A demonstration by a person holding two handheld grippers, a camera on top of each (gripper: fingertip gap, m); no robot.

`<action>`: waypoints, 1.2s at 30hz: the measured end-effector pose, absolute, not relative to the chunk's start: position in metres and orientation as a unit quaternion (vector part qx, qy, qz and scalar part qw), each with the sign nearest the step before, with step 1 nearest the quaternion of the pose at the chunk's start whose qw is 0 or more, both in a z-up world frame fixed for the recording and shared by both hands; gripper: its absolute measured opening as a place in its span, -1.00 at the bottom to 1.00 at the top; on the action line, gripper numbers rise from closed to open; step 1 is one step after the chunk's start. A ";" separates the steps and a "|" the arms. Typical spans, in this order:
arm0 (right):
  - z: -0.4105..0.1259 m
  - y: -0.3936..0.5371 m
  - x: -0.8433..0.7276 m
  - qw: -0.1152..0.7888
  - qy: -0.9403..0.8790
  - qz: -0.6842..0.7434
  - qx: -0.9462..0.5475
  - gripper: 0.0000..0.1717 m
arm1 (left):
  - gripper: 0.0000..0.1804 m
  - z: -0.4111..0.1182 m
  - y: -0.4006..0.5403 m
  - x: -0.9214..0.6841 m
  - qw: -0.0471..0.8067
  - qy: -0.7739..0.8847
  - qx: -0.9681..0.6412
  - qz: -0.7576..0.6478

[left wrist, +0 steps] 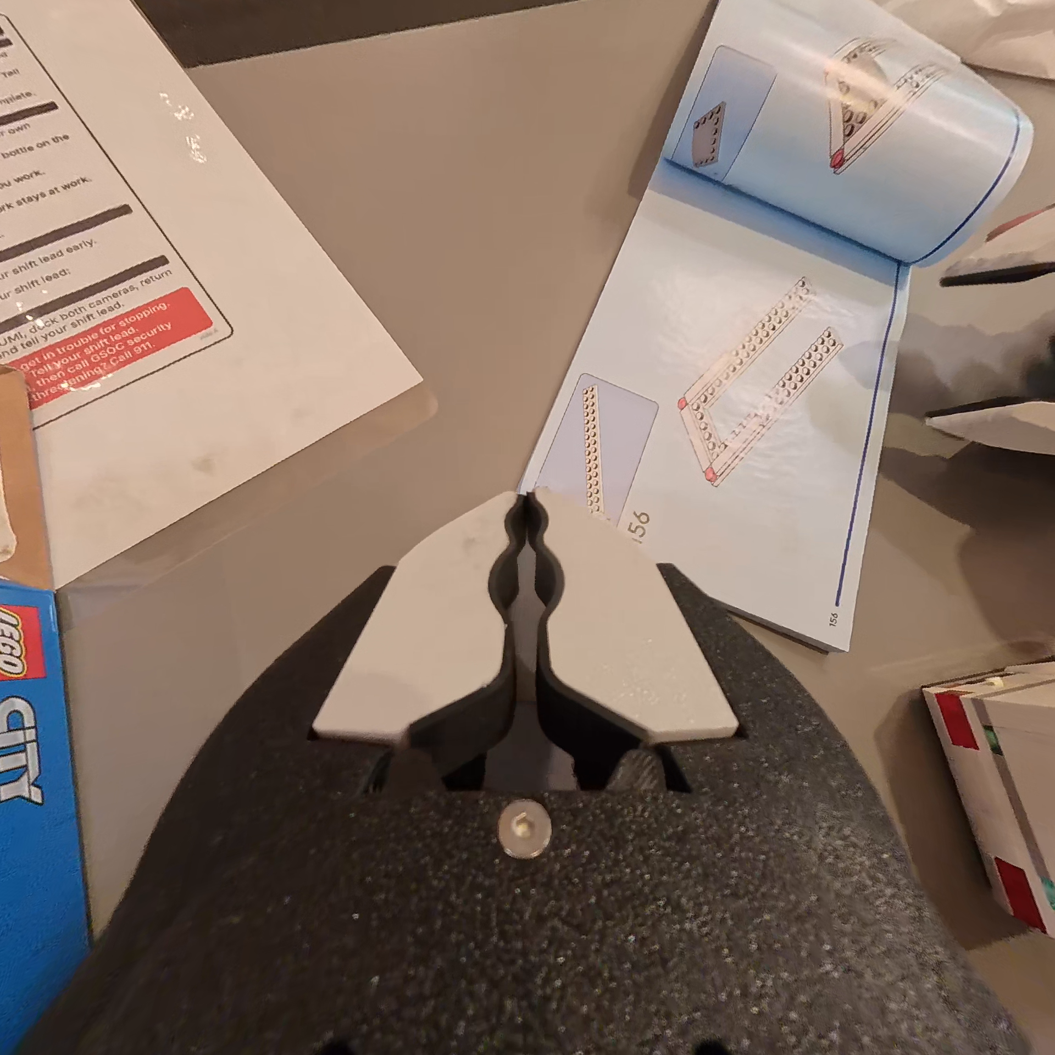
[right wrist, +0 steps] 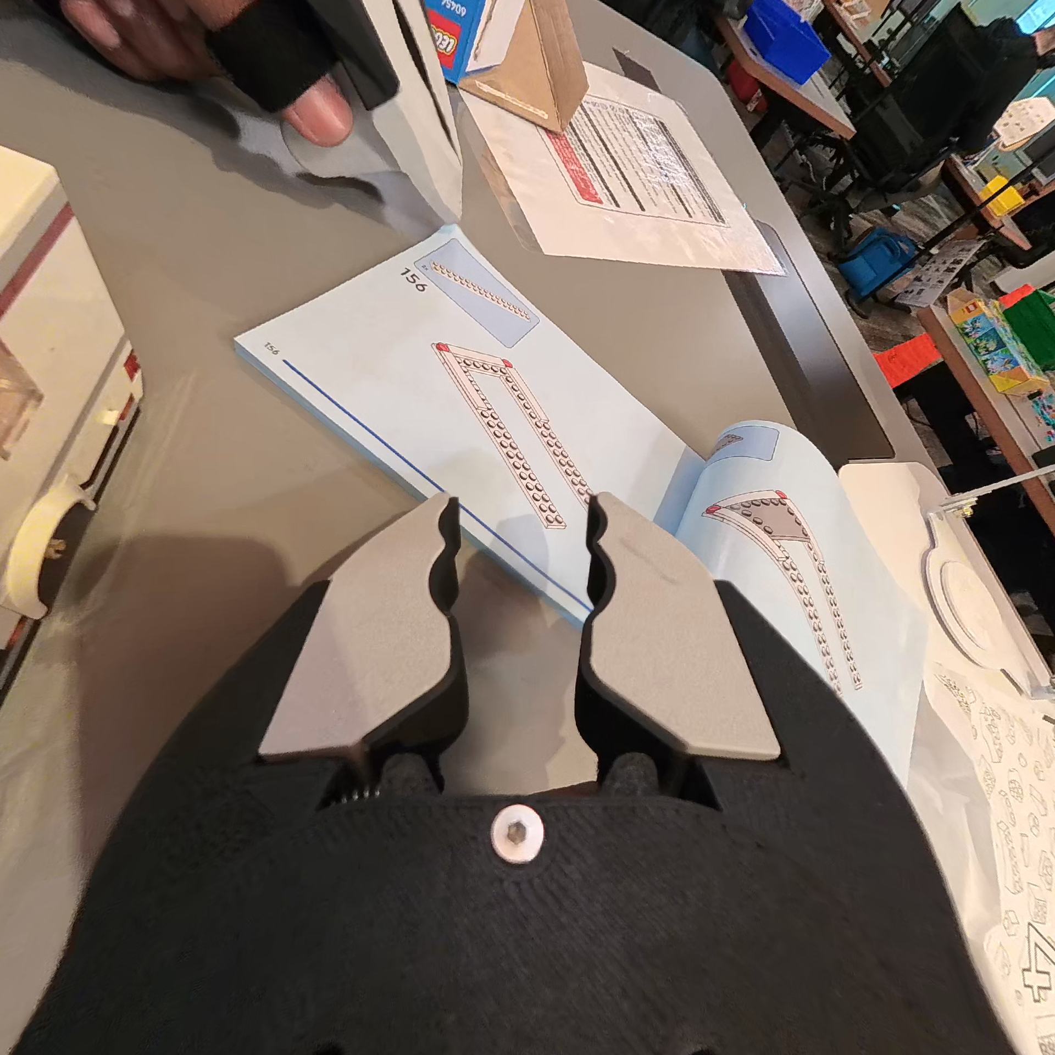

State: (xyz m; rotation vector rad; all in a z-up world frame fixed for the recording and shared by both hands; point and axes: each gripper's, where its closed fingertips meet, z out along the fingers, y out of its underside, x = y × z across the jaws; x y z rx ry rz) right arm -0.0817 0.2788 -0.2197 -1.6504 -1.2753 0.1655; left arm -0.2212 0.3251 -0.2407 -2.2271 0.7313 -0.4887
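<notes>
An open light-blue instruction booklet lies on the grey table, and its right-hand page curls up. My left gripper is shut, with its fingertips at the booklet's near-left corner. I cannot tell whether a page is pinched. The right wrist view shows this gripper tip-down at the booklet's far corner, held by a gloved hand. My right gripper is open, and nothing is between its pads. It hovers over the booklet's near edge, beside the curled page.
A laminated printed sheet lies far left. A blue toy box and a cardboard flap sit beside it. A white and red brick model stands left. A clear plastic stand and a printed white bag lie right. Left tips to right tips: about 15 cm.
</notes>
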 end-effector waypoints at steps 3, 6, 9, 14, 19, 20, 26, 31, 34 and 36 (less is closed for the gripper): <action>-0.218 0.279 -0.082 0.505 -0.527 0.069 -0.680 -0.50 | -1.00 -0.233 0.326 -0.220 0.378 0.276 -0.857 -0.215; -0.218 0.279 -0.083 0.507 -0.530 0.068 -0.677 -0.50 | -1.00 -0.229 0.325 -0.218 0.381 0.265 -0.852 -0.243; -0.218 0.279 -0.083 0.509 -0.531 0.066 -0.674 -0.50 | -1.00 -0.225 0.325 -0.216 0.384 0.258 -0.847 -0.263; -0.216 0.276 -0.087 0.516 -0.539 0.072 -0.662 -0.49 | -1.00 -0.216 0.324 -0.211 0.390 0.235 -0.834 -0.312; -0.210 0.267 -0.095 0.526 -0.554 0.103 -0.637 -0.47 | -1.00 -0.202 0.325 -0.208 0.401 0.195 -0.812 -0.376; -0.209 0.265 -0.097 0.527 -0.557 0.107 -0.633 -0.46 | -1.00 -0.199 0.326 -0.208 0.404 0.187 -0.807 -0.388; -0.217 0.257 -0.104 0.517 -0.593 0.087 -0.611 -0.42 | -1.00 -0.208 0.328 -0.211 0.399 0.204 -0.822 -0.351; -0.222 0.253 -0.106 0.513 -0.611 0.069 -0.599 -0.41 | -0.78 -0.232 0.327 -0.221 0.372 0.268 -0.856 -0.237; -0.221 0.253 -0.106 0.514 -0.611 0.069 -0.599 -0.41 | -0.58 -0.238 0.323 -0.219 0.358 0.301 -0.857 -0.218; -0.221 0.253 -0.106 0.514 -0.610 0.069 -0.600 -0.41 | -0.50 -0.242 0.320 -0.219 0.350 0.317 -0.857 -0.205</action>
